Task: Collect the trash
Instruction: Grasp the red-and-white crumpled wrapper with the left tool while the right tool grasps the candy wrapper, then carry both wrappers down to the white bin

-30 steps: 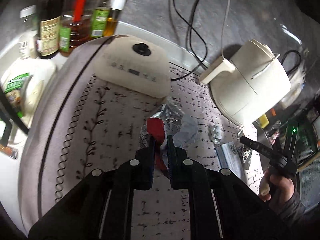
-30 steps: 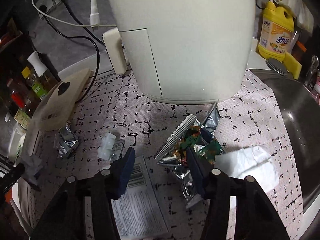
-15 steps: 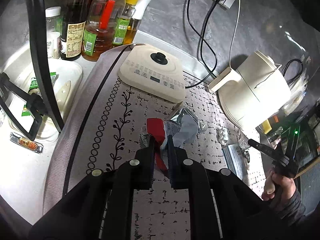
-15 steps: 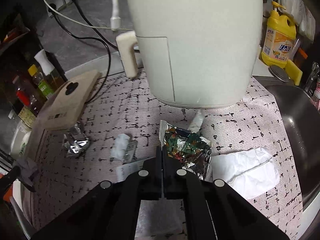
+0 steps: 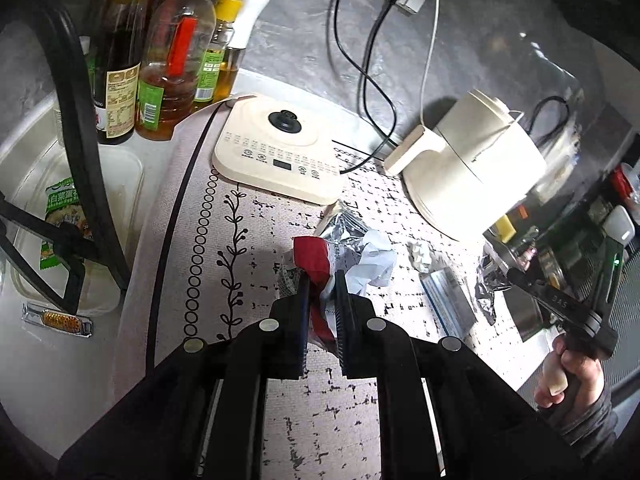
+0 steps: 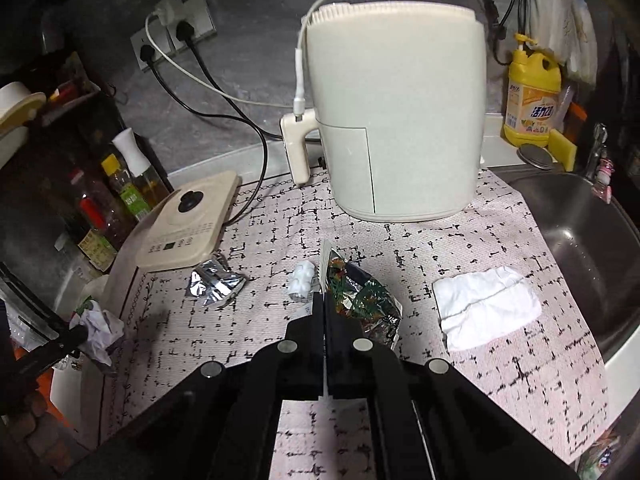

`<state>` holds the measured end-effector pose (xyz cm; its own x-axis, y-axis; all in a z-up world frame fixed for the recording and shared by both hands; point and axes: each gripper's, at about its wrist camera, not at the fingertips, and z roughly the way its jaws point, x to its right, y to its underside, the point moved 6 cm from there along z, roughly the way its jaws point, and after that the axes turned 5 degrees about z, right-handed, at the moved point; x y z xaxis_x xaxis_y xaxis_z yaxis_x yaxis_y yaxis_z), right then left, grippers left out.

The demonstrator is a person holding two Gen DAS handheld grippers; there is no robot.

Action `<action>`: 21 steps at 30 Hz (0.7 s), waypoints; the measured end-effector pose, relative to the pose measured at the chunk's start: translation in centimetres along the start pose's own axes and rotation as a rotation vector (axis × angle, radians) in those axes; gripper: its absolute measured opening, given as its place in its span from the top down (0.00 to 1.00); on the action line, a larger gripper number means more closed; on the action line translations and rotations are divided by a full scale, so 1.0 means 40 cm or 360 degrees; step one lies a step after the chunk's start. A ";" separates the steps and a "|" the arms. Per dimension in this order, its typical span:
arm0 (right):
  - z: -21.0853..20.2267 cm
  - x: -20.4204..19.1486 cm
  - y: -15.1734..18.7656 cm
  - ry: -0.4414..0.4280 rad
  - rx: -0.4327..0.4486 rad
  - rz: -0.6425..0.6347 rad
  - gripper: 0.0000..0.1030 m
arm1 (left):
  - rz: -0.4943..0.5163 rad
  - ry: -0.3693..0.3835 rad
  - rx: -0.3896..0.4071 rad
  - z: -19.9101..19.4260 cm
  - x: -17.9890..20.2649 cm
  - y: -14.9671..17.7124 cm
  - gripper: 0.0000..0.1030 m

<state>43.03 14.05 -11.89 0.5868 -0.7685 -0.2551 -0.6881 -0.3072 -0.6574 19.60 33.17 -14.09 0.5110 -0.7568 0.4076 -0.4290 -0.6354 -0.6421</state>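
While both grippers hold trash, several pieces are left on the patterned mat (image 6: 500, 232), so the collecting looks partly done at best. At the lower centre of the left wrist view, the left gripper (image 5: 321, 280) has its jaws narrowed onto a bundle of trash (image 5: 340, 254): a red wrapper, white crumpled paper and a bit of silver foil, all pinched together. At the lower centre of the right wrist view, the right gripper (image 6: 323, 300) has its jaws nearly together on the thin edge of a green and silver snack wrapper (image 6: 360, 300); whether the wrapper is lifted off the mat cannot be told. Loose pieces lie on the mat: a crumpled silver foil (image 6: 216, 284) at centre left below the cream hotplate (image 6: 186, 228), a small white wad (image 6: 301, 286) just left of the wrapper, and a white folded tissue (image 6: 486, 306) at the right, near the sink (image 6: 580, 220). A flat barcode packet (image 5: 446, 300) shows right of centre in the left wrist view. No bin is visible.
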 end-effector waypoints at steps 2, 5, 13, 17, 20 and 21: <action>-0.026 -0.007 0.011 0.0008 0.0024 0.0010 0.99 | 0.0021 0.0029 -0.0009 -0.002 -0.001 0.003 0.88; -0.073 -0.013 0.030 0.0015 0.0048 0.0042 0.99 | 0.0065 0.0077 -0.0019 -0.001 0.005 0.005 0.88; -0.188 0.014 0.093 0.0053 0.0079 0.0096 0.99 | 0.0146 0.0224 -0.0049 0.019 0.071 0.018 0.88; -0.235 0.061 0.131 0.0096 0.0095 0.0168 0.99 | 0.0219 0.0290 -0.0103 0.045 0.135 0.043 0.88; -0.266 0.101 0.157 0.0122 0.0110 0.0222 0.99 | 0.0274 0.0332 -0.0140 0.058 0.186 0.063 0.88; -0.276 0.115 0.166 0.0132 0.0115 0.0238 0.99 | 0.0291 0.0346 -0.0153 0.062 0.203 0.070 0.88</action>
<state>36.43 2.28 -9.60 0.4413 -0.8469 -0.2966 -0.7306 -0.1472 -0.6667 24.40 25.62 -14.21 0.2517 -0.8687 0.4267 -0.5730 -0.4891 -0.6576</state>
